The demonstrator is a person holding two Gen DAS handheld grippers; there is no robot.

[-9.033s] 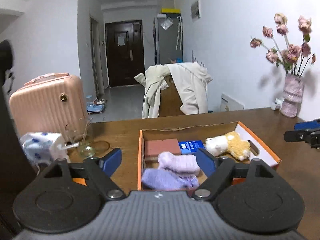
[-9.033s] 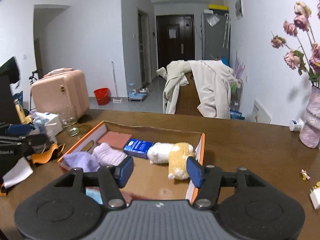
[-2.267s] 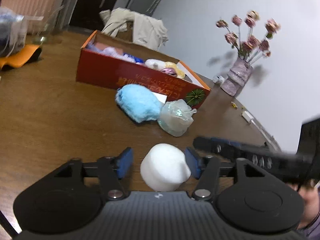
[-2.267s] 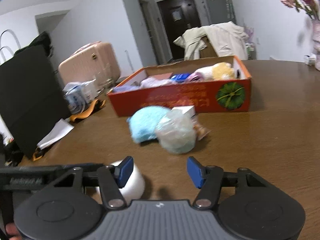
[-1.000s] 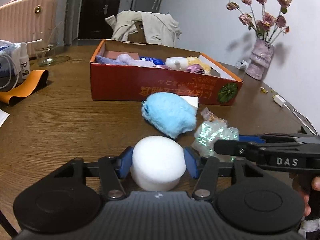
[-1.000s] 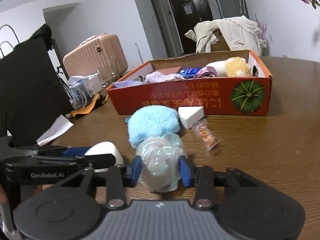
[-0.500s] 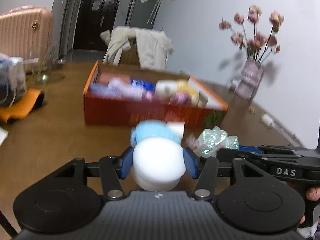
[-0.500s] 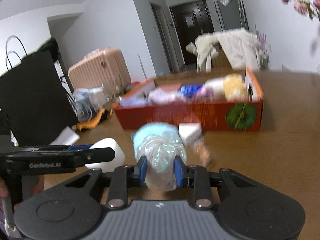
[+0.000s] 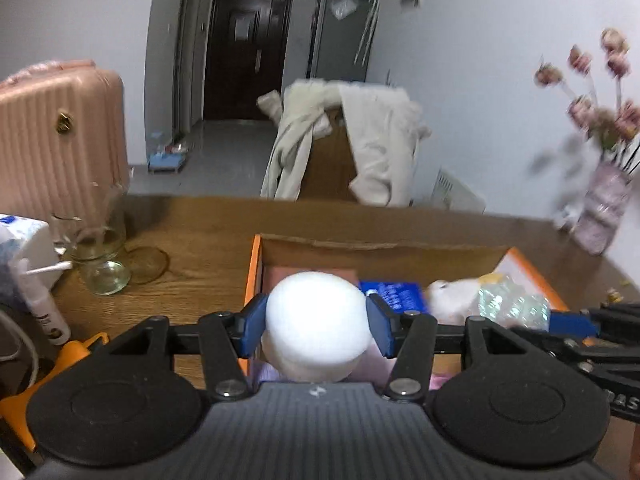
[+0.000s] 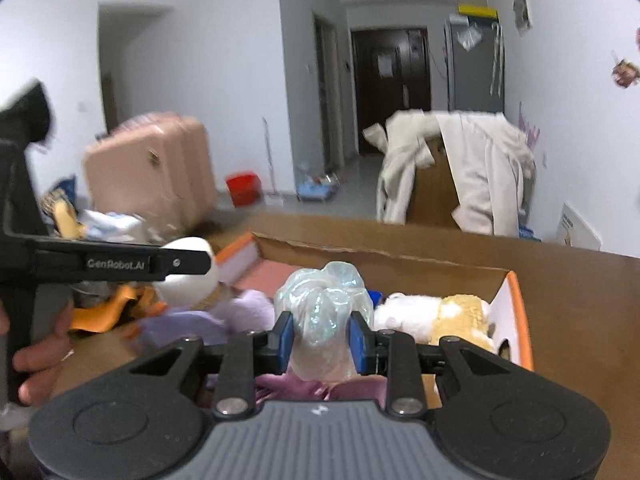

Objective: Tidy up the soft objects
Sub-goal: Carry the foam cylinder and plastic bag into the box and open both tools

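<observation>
Both loads have come up off the worktop [image 9: 208, 232] since a second ago and now hang over the box [image 9: 256, 256], where earlier they sat in front of its red wall.

Far left, on the worktop: a tissue pack [image 9: 24, 240], a glass jar [image 9: 100, 264] and an orange strap [image 9: 60, 364]. None of these belong to the job.

My left claw [image 9: 316, 324] is closed on the white foam ball [image 9: 316, 316], pads pressed to both its flanks. The ball sits above the box's left end, over the red pad [image 9: 304, 276] and the purple socks [image 10: 240, 308].

Centre of the box: a blue packet [image 9: 390, 292], then the plush toy [image 10: 436, 312] toward the right end, already stowed.

My right claw [image 10: 322, 340] is clamped on the crinkly plastic bag [image 10: 320, 304], squeezing it narrow at the waist. It hangs over the box's middle, just left of the plush.

Step in hand, as I judge it: carry-over finished, placing not yet done. Next move calls for lowering each claw until its load rests among the contents, then parting the jaws. The ball may roll and the bag may spring back, so both want a low release, well inside the walls.
</observation>
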